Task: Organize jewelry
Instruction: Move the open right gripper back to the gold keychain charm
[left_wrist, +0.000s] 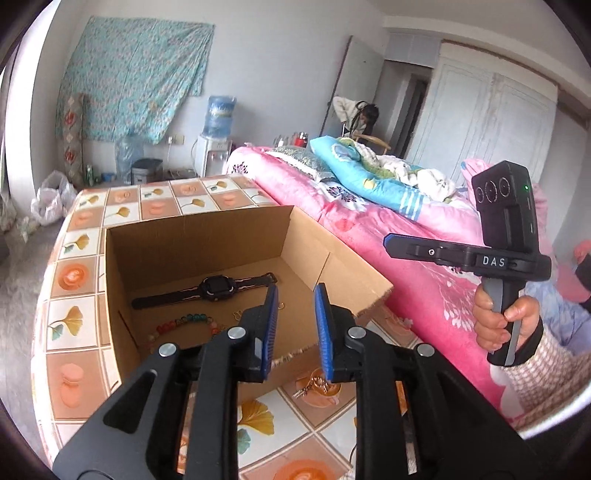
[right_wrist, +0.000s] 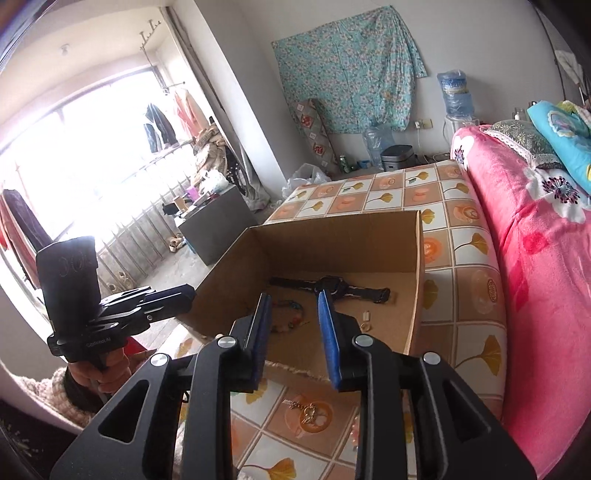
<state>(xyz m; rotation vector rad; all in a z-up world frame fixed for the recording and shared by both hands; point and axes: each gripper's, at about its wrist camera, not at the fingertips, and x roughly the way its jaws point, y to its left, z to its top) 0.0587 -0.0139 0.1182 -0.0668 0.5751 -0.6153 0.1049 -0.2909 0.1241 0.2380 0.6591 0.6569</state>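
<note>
An open cardboard box (left_wrist: 192, 221) (right_wrist: 332, 221) stands on a table with a tiled flower cloth (left_wrist: 74, 280). A black watch (left_wrist: 214, 288) (right_wrist: 365, 291), a bracelet of coloured beads (left_wrist: 184, 323) (right_wrist: 291, 314) and small gold pieces (left_wrist: 238, 315) (right_wrist: 365, 315) lie in the box. A gold chain piece (left_wrist: 317, 386) (right_wrist: 306, 410) lies on the cloth in front of the box. My left gripper (left_wrist: 296, 295) hovers over the box's near edge, open, with nothing between its blue pads. My right gripper (right_wrist: 293, 299) is beside it, open and empty too.
A bed with a pink flowered blanket (left_wrist: 424, 288) (right_wrist: 535, 258) runs along the table's right side. A person (left_wrist: 364, 114) is at the far doorway. A water dispenser (left_wrist: 218, 144) and bags stand by the back wall. A dark cabinet (right_wrist: 218, 229) sits by the window.
</note>
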